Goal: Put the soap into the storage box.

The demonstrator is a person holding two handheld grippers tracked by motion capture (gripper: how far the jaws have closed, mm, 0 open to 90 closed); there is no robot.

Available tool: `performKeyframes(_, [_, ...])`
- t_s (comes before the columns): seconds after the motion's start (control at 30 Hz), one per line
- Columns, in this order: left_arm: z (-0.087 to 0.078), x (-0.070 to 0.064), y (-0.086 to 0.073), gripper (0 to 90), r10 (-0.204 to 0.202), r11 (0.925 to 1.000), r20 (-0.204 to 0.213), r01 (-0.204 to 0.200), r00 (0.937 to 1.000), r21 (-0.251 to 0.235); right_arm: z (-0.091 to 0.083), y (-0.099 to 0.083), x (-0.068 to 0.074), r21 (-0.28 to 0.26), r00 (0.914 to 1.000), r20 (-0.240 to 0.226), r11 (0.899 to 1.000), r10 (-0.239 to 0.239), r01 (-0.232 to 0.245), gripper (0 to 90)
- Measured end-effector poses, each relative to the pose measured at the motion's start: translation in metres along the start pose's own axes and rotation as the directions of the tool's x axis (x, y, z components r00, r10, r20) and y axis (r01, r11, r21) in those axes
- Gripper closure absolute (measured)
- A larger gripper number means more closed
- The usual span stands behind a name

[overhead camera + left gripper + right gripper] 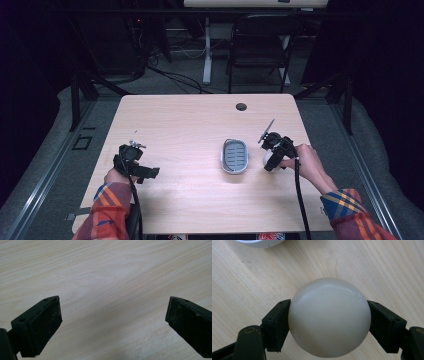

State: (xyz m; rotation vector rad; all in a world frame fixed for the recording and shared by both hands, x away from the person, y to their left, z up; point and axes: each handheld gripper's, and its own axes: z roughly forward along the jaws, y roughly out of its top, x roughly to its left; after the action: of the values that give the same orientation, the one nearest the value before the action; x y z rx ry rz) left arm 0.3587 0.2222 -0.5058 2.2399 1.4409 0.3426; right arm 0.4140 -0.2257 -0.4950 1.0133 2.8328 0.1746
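The white ball (pixel 329 317) sat clamped between the two black jaws of the right gripper (pixel 329 322), one pad pressed on each side of it; under it lay the pale wooden table (pixel 242 290); in the high view the ball (pixel 268 158) showed just beyond the gripper's (pixel 272 161) tip, toward the grey oval dish (pixel 235 156), near it but apart from it; a curved white rim (pixel 258 243) edged the top of the right gripper view; well away across the table, the left gripper (pixel 113 315) hung with jaws wide apart, bare wood (pixel 112 277) between them.
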Motion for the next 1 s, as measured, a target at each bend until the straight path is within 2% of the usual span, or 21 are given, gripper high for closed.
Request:
performKeyframes(0.1, [0.0,0.0,0.0,0.4,0.002,1.0,0.0,-0.002,1.0,0.0,-0.001,0.003,0.001,0.005,0.9999,0.003,1.0,-0.012,0.012,23.9])
performKeyframes(0.17, [0.0,0.0,0.0,0.4,0.002,1.0,0.0,-0.002,1.0,0.001,0.0,0.004,0.002,-0.013,1.0,-0.007,1.0,-0.005,0.005,23.9])
performKeyframes(0.2, [0.0,0.0,0.0,0.4,0.003,1.0,0.001,-0.003,1.0,0.003,-0.001,0.006,0.001,0.01,0.9998,0.005,1.0,-0.019,0.019,23.9])
performKeyframes(0.27, [0.001,0.0,0.0,0.4,0.006,1.0,-0.001,-0.006,1.0,0.003,-0.001,0.009,0.003,-0.007,0.9998,-0.018,1.0,-0.011,0.01,23.9])
performKeyframes(0.33, [0.001,0.0,0.0,0.3,0.01,0.9999,0.0,-0.01,0.9999,0.004,-0.002,0.013,0.003,0.003,0.9996,-0.008,1.0,-0.027,0.027,23.9])
performKeyframes(0.5, [0.001,0.0,0.0,0.3,0.009,1.0,0.001,-0.009,1.0,0.004,-0.003,0.019,0.004,-0.012,0.9995,-0.017,1.0,-0.027,0.027,23.9])
performKeyframes(0.53, [0.001,0.0,0.0,0.3,0.009,0.9999,0.002,-0.009,1.0,0.005,-0.005,0.023,0.003,-0.007,0.9991,-0.015,0.999,-0.04,0.04,23.9])
performKeyframes(0.7, [0.001,-0.001,0.0,0.3,0.008,0.9999,0.005,-0.008,1.0,0.008,-0.007,0.028,0.003,-0.021,0.9993,-0.021,0.999,-0.032,0.031,23.9])
performKeyframes(0.8, [0.001,-0.001,0.0,0.3,0.009,0.9999,0.004,-0.01,0.9999,0.01,-0.009,0.034,0.003,-0.003,0.9986,-0.015,0.999,-0.05,0.05,23.9])
performKeyframes(0.97, [0.003,-0.001,0.001,0.3,0.011,0.9998,0.004,-0.012,0.9999,0.015,-0.012,0.036,0.002,-0.015,0.9982,-0.033,0.999,-0.049,0.049,23.9])
performKeyframes(1.0, [0.003,-0.001,0.001,0.3,0.01,0.9998,0.003,-0.011,0.9999,0.014,-0.014,0.038,0.0,-0.015,0.9983,-0.025,0.999,-0.053,0.052,23.9])
